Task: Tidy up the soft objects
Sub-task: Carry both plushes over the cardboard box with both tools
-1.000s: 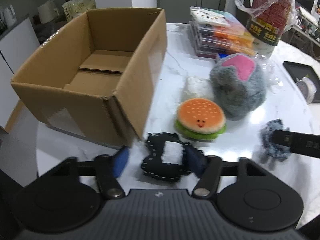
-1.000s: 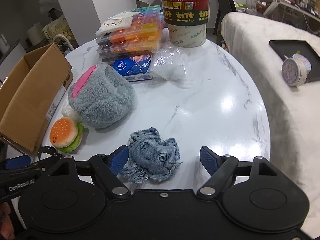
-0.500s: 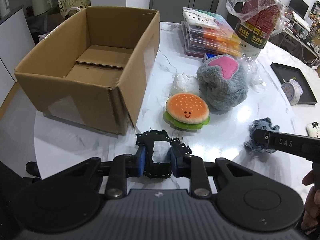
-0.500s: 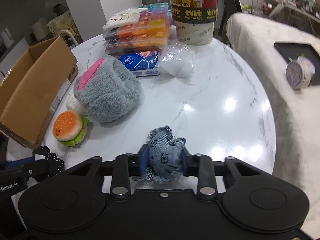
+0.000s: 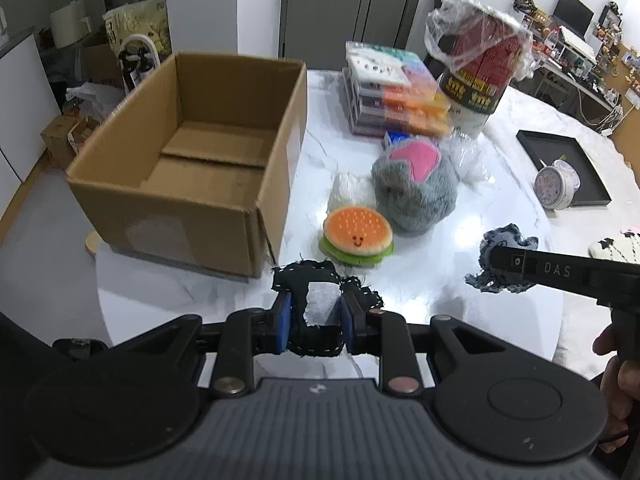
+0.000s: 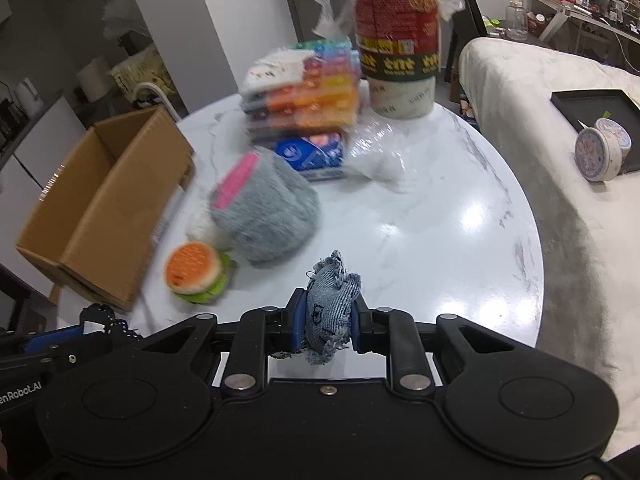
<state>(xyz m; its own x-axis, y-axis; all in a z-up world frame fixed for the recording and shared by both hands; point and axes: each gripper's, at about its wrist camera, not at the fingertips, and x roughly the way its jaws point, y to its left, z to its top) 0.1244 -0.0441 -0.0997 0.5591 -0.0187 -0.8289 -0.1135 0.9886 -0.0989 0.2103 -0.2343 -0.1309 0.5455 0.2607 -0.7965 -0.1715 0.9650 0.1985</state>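
Observation:
My left gripper [image 5: 315, 316] is shut on a black stitched soft toy with a white patch [image 5: 304, 276], held just above the marble table [image 5: 420, 288]. My right gripper [image 6: 326, 320] has a small denim toy [image 6: 330, 300] squeezed between its blue pads, and its jaws are still closing. That toy is also off the table. An open, empty cardboard box [image 5: 180, 224] stands to the left. A burger plush [image 5: 357, 236] and a grey plush with a pink patch [image 5: 416, 192] lie on the table between box and grippers.
A small white soft lump [image 5: 348, 188] sits behind the burger. At the back stand a stack of colourful plastic cases [image 5: 392, 96] and a wrapped red tub [image 5: 480, 68]. To the right, a black tray [image 5: 568, 144] and a round tin [image 5: 556, 188] rest on a white cover.
Both grippers went from open around their toys to shut on them. Both then rose, lifting the black toy and the denim toy off the table.

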